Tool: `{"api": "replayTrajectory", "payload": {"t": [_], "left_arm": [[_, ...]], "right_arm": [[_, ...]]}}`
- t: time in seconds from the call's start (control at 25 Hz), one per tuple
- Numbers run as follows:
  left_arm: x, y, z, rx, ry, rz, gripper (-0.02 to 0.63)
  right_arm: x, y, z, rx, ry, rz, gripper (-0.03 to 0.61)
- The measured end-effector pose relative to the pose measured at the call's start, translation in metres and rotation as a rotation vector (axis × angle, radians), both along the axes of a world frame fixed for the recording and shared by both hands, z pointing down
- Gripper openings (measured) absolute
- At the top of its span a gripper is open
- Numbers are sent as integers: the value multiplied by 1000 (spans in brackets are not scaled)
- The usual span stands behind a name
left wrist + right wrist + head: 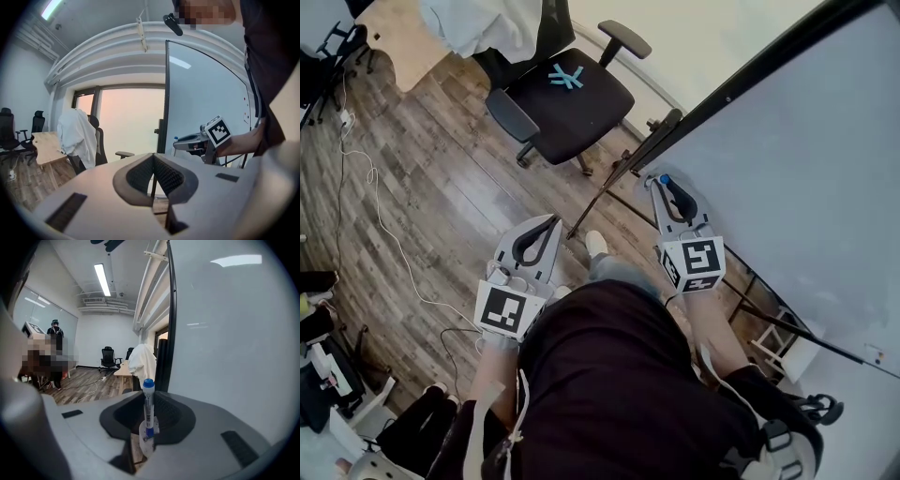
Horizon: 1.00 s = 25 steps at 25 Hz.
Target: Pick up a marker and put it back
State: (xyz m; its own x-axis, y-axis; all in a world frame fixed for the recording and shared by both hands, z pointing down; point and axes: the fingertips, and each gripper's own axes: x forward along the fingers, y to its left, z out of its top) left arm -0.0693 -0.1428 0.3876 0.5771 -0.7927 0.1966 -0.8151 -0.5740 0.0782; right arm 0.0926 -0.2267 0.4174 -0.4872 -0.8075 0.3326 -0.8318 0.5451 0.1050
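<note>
The right gripper (149, 404) squeezes its dark, bumpy pads (171, 411) on a thin white marker (148, 409) with a round blue cap. The marker stands straight up between them, just beside the smooth white board (234, 333) on the right, and its print is too small to read. The smooth grey left gripper (153, 161) has its jaws pressed together on nothing, well left of the marker.

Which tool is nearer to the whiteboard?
Right. The right tool, holding a marker, is beside the whiteboard; the left tool is farther off, over the floor.
</note>
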Motion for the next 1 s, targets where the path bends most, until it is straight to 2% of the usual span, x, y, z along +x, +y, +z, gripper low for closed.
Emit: {"api": "replayTrajectory", "payload": {"t": [0.56, 1.0], "left_arm": [[-14, 10, -27, 83, 17, -43, 6], [-48, 29, -36, 100, 13, -154, 6]], "right_arm": [[-22, 14, -64, 113, 4, -70, 77], [-78, 33, -86, 146, -54, -226, 77]]}}
